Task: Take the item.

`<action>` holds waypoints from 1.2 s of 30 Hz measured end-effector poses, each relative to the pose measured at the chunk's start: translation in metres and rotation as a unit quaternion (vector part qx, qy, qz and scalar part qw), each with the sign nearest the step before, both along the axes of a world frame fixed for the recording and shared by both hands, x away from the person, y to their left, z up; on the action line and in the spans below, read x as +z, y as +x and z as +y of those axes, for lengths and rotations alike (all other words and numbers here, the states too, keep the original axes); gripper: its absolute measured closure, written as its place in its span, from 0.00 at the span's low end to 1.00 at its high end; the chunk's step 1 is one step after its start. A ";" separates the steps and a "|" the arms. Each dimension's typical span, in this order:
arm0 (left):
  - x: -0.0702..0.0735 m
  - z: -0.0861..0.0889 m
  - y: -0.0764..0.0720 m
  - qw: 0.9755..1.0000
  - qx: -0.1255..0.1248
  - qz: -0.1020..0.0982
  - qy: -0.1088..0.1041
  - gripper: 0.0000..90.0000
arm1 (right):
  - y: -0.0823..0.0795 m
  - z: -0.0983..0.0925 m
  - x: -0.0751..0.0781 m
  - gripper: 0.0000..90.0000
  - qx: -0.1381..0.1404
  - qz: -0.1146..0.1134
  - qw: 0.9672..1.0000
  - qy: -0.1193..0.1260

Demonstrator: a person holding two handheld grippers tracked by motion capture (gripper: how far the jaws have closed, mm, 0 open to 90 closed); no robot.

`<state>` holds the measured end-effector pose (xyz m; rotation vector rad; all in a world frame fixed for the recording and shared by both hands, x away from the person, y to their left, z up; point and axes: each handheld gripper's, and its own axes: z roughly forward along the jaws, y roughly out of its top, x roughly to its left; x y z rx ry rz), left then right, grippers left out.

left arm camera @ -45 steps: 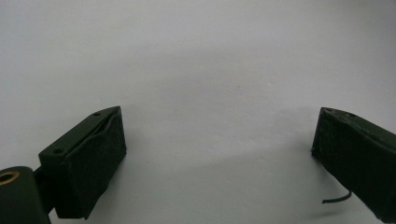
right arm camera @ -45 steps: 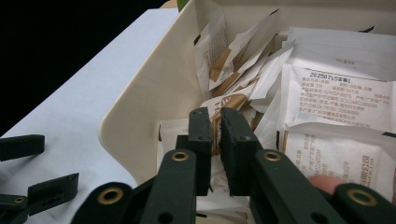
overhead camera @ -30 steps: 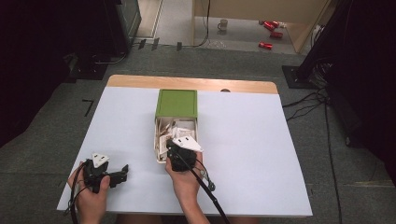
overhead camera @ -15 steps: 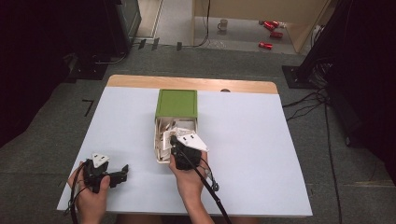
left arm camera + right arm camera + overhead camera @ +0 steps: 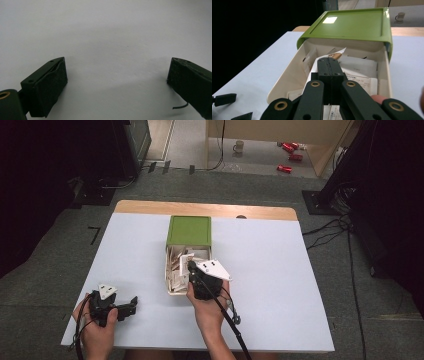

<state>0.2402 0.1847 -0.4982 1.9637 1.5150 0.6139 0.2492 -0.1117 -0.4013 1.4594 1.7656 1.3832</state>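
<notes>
A small box with a green cover [image 5: 189, 230] stands mid-table, and its cream drawer [image 5: 169, 270] is pulled out toward me, holding several white paper packets. My right gripper [image 5: 191, 266] hangs over the drawer's near end, its jaws pressed together. In the right gripper view a white packet [image 5: 338, 51] with a brown corner sticks up at the tip of my right gripper [image 5: 329, 60], pinched there as far as I can see, above the drawer [image 5: 289, 77] and in front of the green cover [image 5: 352, 23]. My left gripper [image 5: 131, 304] lies on the table at the near left, open [image 5: 117, 75] with bare tabletop between its jaws.
The pale blue tabletop [image 5: 280, 270] has a wooden strip along its far edge. On the floor beyond it are a mug [image 5: 239, 146] and red cans [image 5: 290, 150]. Cables [image 5: 330, 227] run past the table's right side.
My right gripper has risen a little over the drawer's near end and shifted slightly right, jaws still shut. The left gripper has stayed put.
</notes>
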 end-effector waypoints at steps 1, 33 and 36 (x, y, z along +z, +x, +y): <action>0.000 0.000 0.000 1.000 0.000 0.000 0.000 0.03 | 0.000 -0.001 0.001 1.00 -0.002 -0.001 1.000 0.000; 0.000 0.000 0.000 1.000 0.000 -0.001 0.000 0.03 | -0.005 -0.069 0.030 1.00 -0.068 -0.039 0.997 0.015; 0.000 0.000 0.000 1.000 0.000 0.000 0.000 0.03 | -0.005 -0.077 0.028 1.00 -0.077 -0.037 0.996 0.015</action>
